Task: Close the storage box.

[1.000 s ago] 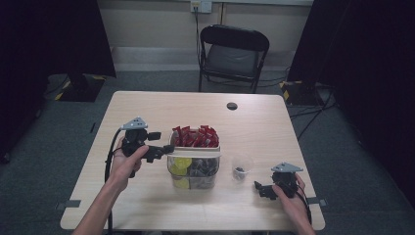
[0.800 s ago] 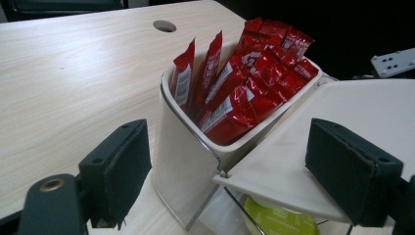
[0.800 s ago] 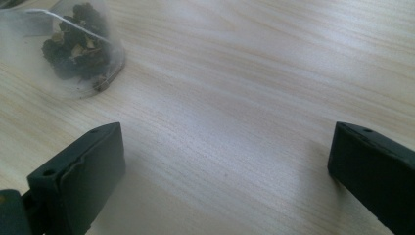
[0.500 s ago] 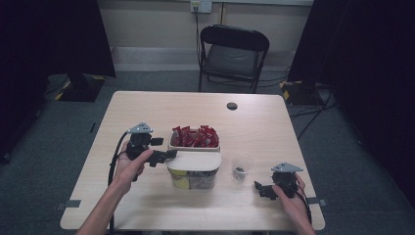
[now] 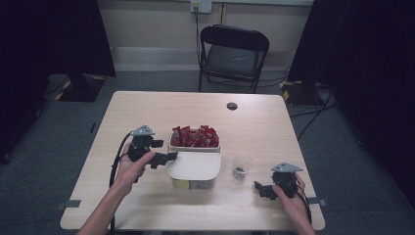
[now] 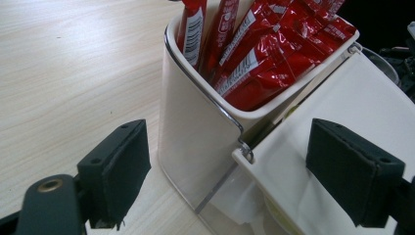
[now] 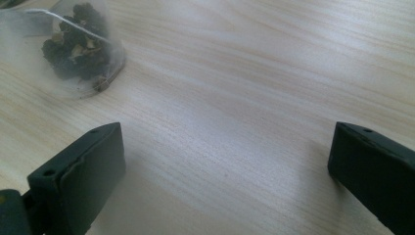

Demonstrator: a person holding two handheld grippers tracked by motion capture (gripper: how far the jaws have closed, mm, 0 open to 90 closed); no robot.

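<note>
Grey carpet and dark curtains are surrounding one pale wooden surface [image 5: 147, 112] in the high view, with one black folding chair [image 5: 234, 54] standing beyond its far edge and one small dark round disc [image 5: 232, 105] lying near that edge. One cream plastic two-compartment box [image 5: 194, 157] is sitting at the middle: its far compartment is holding a bunch of glossy red foil sachets [image 5: 195, 137], too crowded to count, and its near compartment is lying under a flat white hinged lid [image 5: 193, 167]. The left claw [image 5: 165, 157] is reaching in beside the lid's left edge. One small clear plastic cup [image 5: 242, 166] with dark bits inside is standing just right of the box, and the right claw [image 5: 259, 188] is resting low near the front right corner.

Moving to the left gripper view, the left claw [image 6: 244, 169] is standing released, its jaws straddling the box's corner and hinge, one over the lid.

Turning to the right gripper view, the right claw [image 7: 225, 169] is gaping wide over bare wood grain, with the cup [image 7: 68, 46] at upper left.
</note>
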